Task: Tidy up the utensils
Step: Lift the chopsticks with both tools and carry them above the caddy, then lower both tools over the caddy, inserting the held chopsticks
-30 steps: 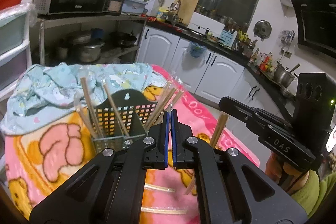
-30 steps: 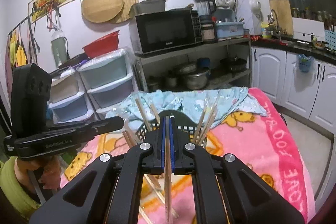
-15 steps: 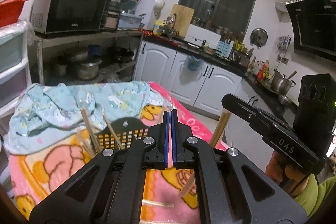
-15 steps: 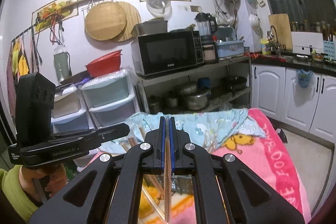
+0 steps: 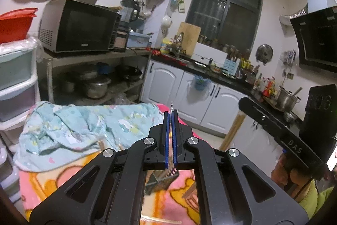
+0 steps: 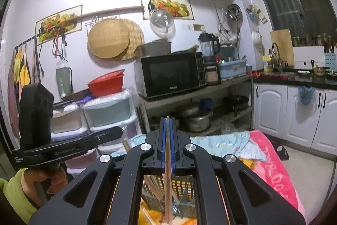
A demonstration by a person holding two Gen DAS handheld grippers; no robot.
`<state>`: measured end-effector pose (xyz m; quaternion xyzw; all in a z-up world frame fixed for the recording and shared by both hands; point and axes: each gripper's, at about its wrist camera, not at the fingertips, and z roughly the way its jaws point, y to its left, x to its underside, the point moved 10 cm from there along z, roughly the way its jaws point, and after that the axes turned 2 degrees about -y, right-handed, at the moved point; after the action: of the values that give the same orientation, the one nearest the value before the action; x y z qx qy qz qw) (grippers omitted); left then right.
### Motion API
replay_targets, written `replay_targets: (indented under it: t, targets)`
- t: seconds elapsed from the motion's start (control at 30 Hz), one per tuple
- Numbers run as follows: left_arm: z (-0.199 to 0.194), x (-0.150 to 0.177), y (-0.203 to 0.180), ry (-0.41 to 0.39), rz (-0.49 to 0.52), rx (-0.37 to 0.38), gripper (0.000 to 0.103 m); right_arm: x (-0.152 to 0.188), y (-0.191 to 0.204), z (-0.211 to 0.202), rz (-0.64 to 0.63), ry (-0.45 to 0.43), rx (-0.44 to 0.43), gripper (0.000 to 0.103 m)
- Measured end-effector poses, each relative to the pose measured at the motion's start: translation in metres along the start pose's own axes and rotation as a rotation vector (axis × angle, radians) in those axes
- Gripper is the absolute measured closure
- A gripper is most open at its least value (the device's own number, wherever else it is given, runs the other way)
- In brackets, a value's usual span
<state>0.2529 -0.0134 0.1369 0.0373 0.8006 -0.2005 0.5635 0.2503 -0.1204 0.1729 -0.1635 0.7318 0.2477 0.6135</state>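
Note:
My right gripper (image 6: pixel 167 119) is shut on a wooden chopstick (image 6: pixel 167 187) that hangs down between its blue pads. Below it stands the dark mesh utensil basket (image 6: pixel 181 189) with several chopsticks in it. My left gripper (image 5: pixel 171 114) is shut on a thin clear utensil whose tip (image 5: pixel 172 105) pokes above the pads. The basket (image 5: pixel 163 179) shows under its fingers. The right gripper also shows in the left wrist view (image 5: pixel 248 102), with its chopstick (image 5: pixel 232 132) hanging down. The left gripper shows at the left of the right wrist view (image 6: pixel 118 132).
A pink cartoon blanket (image 5: pixel 73 174) covers the table, with a crumpled light blue cloth (image 5: pixel 80 128) at its far end. Loose chopsticks (image 5: pixel 160 221) lie on the blanket. Plastic drawers (image 6: pixel 109 113), a shelf with a microwave (image 6: pixel 170 75) and white cabinets (image 6: pixel 294 111) stand beyond.
Both grippers have risen and tilted up with their utensils still held. The basket has dropped low in both views and is now mostly hidden under the fingers.

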Motion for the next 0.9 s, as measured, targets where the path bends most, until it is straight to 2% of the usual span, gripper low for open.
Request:
replay_targets:
  t: [0.27, 0.47, 0.67, 0.9]
  targets:
    - [-0.001, -0.020, 0.018, -0.040, -0.009, -0.040, 0.102, -0.020, 0.006, 0.015, -0.019, -0.031, -0.011, 0.099]
    - [0.004, -0.025, 0.031, -0.052, -0.013, -0.077, 0.102, -0.028, 0.009, 0.024, -0.064, -0.069, 0.021, 0.099]
    - [0.016, -0.016, 0.043, -0.043, -0.016, -0.104, 0.102, -0.026, 0.008, 0.035, -0.078, -0.079, 0.035, 0.099]
    - [0.028, 0.000, 0.057, -0.024, -0.042, -0.107, 0.102, -0.010, 0.006, 0.063, -0.059, -0.069, 0.020, 0.099]
